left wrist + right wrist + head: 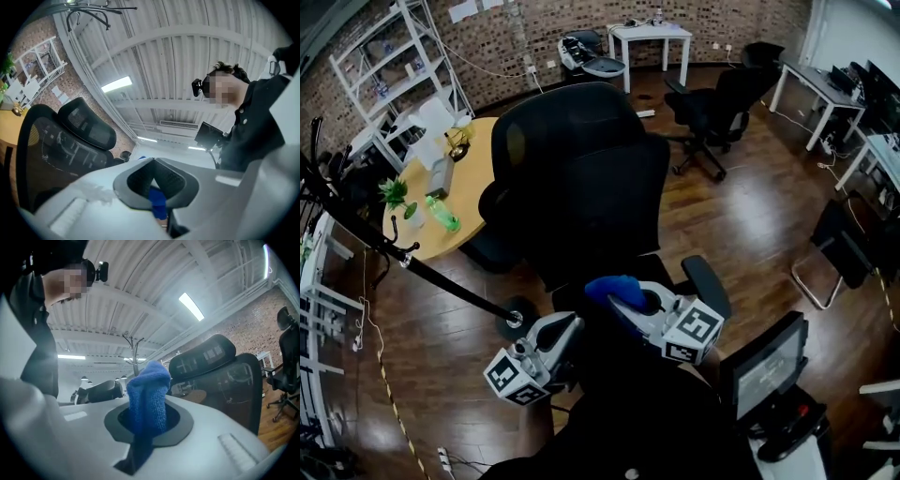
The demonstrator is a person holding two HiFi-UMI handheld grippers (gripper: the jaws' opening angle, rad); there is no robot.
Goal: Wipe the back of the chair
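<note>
Head view shows the black mesh chair [581, 178] just ahead of the person, its back turned toward them, with the round tabletop [473, 202] beyond it to the left. The right hand-held gripper [623, 298] sits low by the backrest with a blue cloth [614, 287] bunched at its tip; I cannot tell whether it touches the mesh. The left hand-held gripper [565, 330] hangs lower, beside it. Left gripper view: its jaws are pressed together, with only a scrap of blue below them that I cannot identify, and the chair is off to the left. Right gripper view: the jaws are clamped on the cloth, which stands up in a thick fold, with the chair's back and headrest to its right. From where I stand, the wipe would go best by laying that fold flat near the top of the mesh and drawing down in overlapping passes, lightly, since the chair probably rolls and swivels; the idle left one could steady the frame.
</note>
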